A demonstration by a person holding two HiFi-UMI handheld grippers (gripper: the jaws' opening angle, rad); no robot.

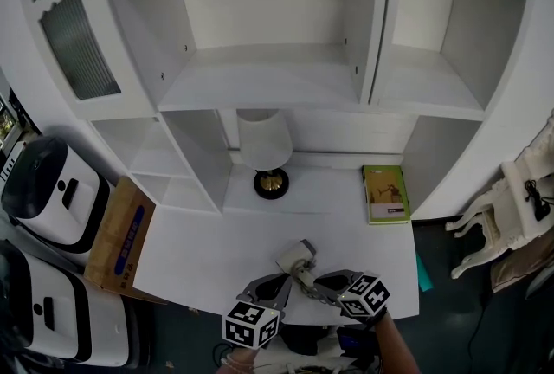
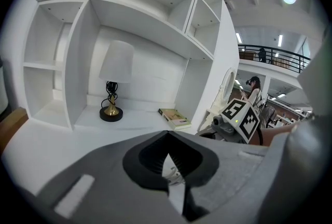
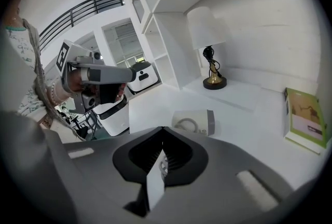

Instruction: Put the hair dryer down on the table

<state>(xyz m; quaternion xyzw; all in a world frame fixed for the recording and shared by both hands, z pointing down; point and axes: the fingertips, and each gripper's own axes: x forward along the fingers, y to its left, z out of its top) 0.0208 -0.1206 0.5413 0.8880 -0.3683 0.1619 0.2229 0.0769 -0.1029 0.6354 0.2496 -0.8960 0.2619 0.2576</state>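
Left gripper (image 2: 167, 134) and right gripper (image 3: 162, 129) pinched shut | hair dryer (image 1: 297, 258) lying on table (image 1: 199, 251) | we judge only backing off left.

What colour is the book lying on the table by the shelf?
The book is green, clearest in the head view.

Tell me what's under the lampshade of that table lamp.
A looped black cord above a gold-and-black round base. The lampshade covers any bulb and socket.

Bright, even light — fisheye bending, dark vignette at edges
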